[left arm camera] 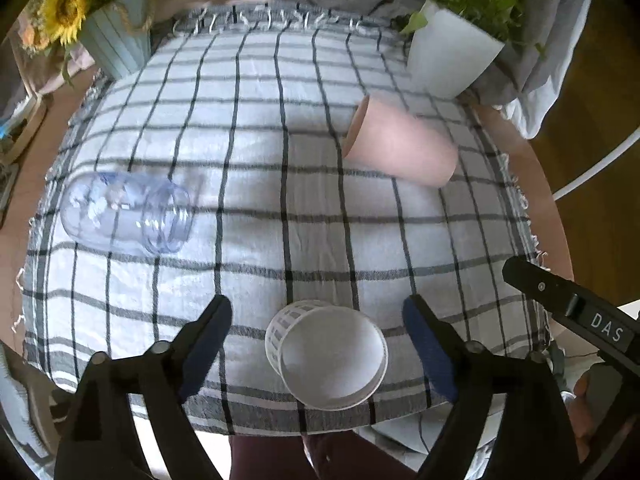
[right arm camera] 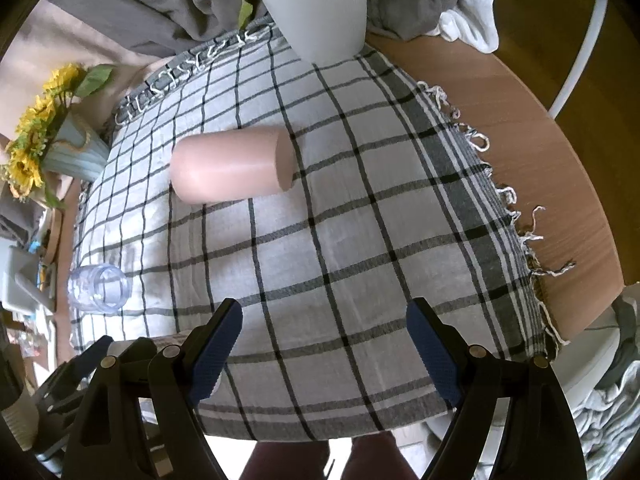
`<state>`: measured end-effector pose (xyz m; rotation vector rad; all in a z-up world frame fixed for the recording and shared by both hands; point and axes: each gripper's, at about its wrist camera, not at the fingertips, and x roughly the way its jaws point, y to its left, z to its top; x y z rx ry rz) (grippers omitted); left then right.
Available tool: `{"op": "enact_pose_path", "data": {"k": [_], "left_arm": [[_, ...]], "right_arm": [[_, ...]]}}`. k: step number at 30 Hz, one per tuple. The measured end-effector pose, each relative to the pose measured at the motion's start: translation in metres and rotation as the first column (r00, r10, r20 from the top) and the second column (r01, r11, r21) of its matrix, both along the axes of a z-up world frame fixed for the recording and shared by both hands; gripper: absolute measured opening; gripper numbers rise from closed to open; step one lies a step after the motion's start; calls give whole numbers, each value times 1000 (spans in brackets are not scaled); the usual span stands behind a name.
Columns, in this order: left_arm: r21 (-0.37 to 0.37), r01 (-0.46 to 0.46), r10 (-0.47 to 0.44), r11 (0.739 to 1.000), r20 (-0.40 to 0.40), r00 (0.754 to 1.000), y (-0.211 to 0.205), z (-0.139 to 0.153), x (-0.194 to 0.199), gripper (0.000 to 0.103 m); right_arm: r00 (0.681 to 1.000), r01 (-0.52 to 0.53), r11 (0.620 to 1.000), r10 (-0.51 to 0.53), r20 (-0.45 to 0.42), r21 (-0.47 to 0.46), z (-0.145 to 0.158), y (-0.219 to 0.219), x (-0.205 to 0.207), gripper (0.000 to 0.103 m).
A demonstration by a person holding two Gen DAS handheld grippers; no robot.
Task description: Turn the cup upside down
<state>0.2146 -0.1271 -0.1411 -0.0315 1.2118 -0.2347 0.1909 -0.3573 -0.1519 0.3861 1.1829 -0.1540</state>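
Observation:
A white cup (left arm camera: 328, 354) with a latticed side lies tilted on the checked cloth (left arm camera: 256, 184), its flat end facing the camera, near the table's front edge. My left gripper (left arm camera: 318, 320) is open, its blue-padded fingers either side of the white cup and not touching it. A pink cup (left arm camera: 400, 144) lies on its side further back; it also shows in the right wrist view (right arm camera: 230, 166). A clear plastic cup (left arm camera: 128, 216) lies on its side at the left, also in the right wrist view (right arm camera: 98, 288). My right gripper (right arm camera: 324, 320) is open and empty above the cloth.
A white plant pot (left arm camera: 452, 56) stands at the back right, and a pale blue pot of sunflowers (left arm camera: 116, 40) at the back left. Grey fabric is heaped behind the table. Bare wooden tabletop (right arm camera: 532, 152) shows right of the cloth's fringed edge.

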Motion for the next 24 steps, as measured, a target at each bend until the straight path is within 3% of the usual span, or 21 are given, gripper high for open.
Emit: {"op": "enact_pose_path", "data": {"k": [7, 13, 19, 24], "left_arm": [[3, -10, 10, 1000, 157, 988, 24, 38, -22, 97], [32, -67, 55, 997, 276, 960, 64, 72, -63, 102], [90, -112, 66, 990, 404, 912, 99, 101, -116, 103], [94, -110, 53, 989, 471, 880, 118, 117, -157, 103]], "right_arm": [[996, 54, 998, -51, 77, -34, 28, 8, -18, 89], [982, 24, 994, -3, 191, -105, 70, 50, -55, 89], [940, 19, 978, 53, 338, -206, 108, 101, -114, 90], [896, 51, 958, 81, 437, -282, 129, 136, -165, 93]]}}
